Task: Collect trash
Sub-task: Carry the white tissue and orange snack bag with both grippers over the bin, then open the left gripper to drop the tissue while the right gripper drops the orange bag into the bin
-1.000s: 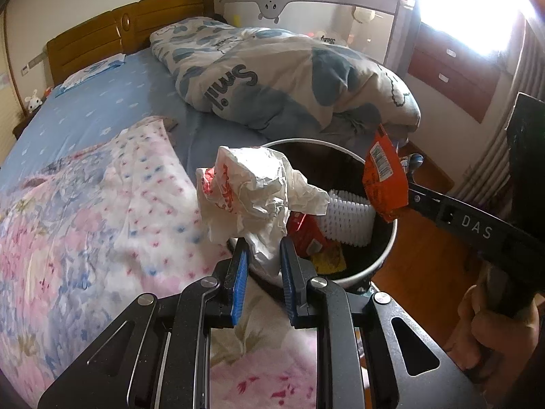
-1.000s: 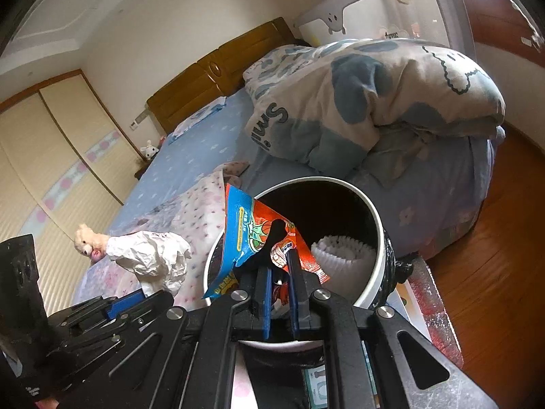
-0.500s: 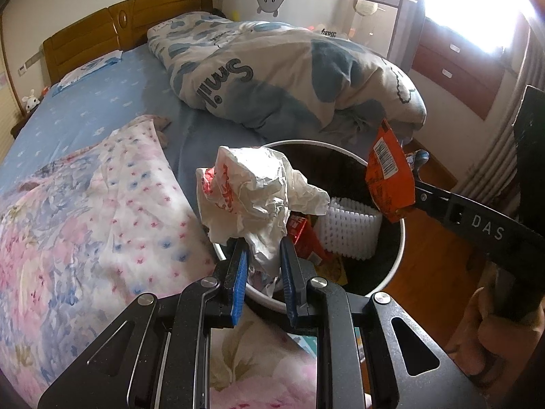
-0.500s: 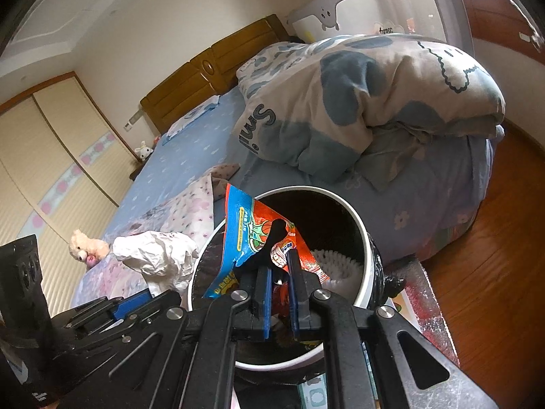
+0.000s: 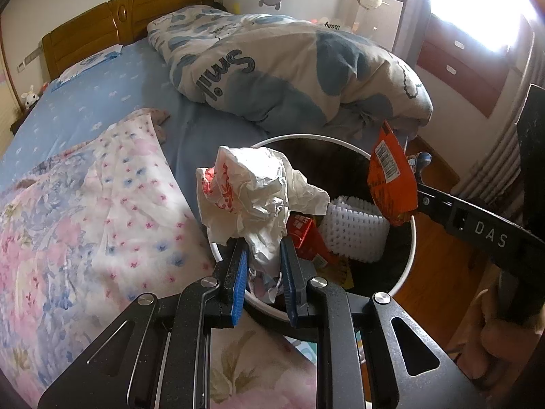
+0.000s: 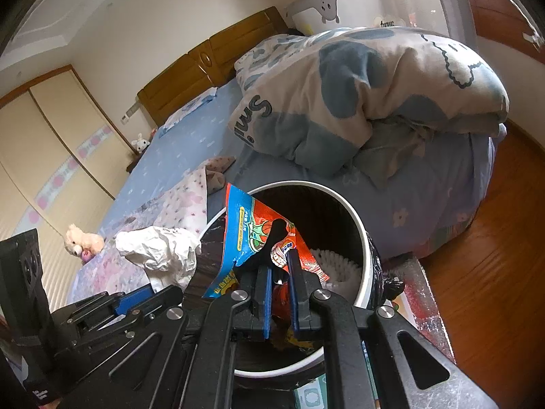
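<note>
Bedroom, blue-sheeted bed (image 5: 102, 109) with wooden headboard, one rolled duvet (image 5: 289, 75) at far side, floral quilt (image 5: 85, 221) at near left, wood floor at right. One white-rimmed trash bin (image 5: 407, 259) beside the bed's near edge, dark inside, already holding one white foam net (image 5: 354, 230), a red pack (image 5: 301, 231) and some yellow scraps. Left gripper (image 5: 262, 269) clamped on one crumpled white paper bag (image 5: 255, 194), jaws narrowed to the wad, held over the bin's left rim. Right gripper (image 6: 280, 293) pinched nearly closed on one orange snack wrapper (image 6: 259, 235), held over the bin mouth, right side in the left view. Step in hand: drop-off, two trash pieces over the bin, neither released. Next probably: open both jaws above the opening; paper bag sits close to the rim, so maybe nudge further in first or risk spilling onto the quilt. One plush toy (image 6: 81, 240) on far-left bed edge.
</note>
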Motion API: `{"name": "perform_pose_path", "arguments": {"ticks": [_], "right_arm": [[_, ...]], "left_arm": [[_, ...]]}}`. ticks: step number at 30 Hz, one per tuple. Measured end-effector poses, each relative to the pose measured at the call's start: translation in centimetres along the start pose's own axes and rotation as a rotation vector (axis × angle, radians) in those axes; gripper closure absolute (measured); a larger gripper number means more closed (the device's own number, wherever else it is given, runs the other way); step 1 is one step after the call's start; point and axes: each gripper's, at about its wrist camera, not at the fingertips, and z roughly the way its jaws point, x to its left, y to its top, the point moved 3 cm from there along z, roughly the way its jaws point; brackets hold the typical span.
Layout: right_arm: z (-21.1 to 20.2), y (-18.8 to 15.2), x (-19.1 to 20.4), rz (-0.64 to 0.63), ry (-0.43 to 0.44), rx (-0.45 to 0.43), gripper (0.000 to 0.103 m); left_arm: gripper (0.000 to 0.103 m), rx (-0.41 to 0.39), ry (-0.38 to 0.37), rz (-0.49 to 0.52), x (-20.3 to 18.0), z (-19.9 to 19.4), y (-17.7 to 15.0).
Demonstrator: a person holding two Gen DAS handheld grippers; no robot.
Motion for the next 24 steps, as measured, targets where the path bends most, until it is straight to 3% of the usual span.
{"name": "perform_pose_path", "arguments": {"ticks": [18,22,24], "right_arm": [[1.2,0.3,-0.5,-0.005,-0.024,0.051,0.090],[1.4,0.3,-0.7,-0.002,-0.041,0.068,0.082],[1.4,0.3,-0.8,-0.001,-0.054,0.073,0.066]], "left_arm": [[0.083,0.028,-0.014,0.003,-0.1,1.2,0.2],[0.068,0.035,-0.023,0.003,-0.1,1.1,0.1],[0.056,0.030,-0.016,0.001,0.1,0.7,0.0]]}}
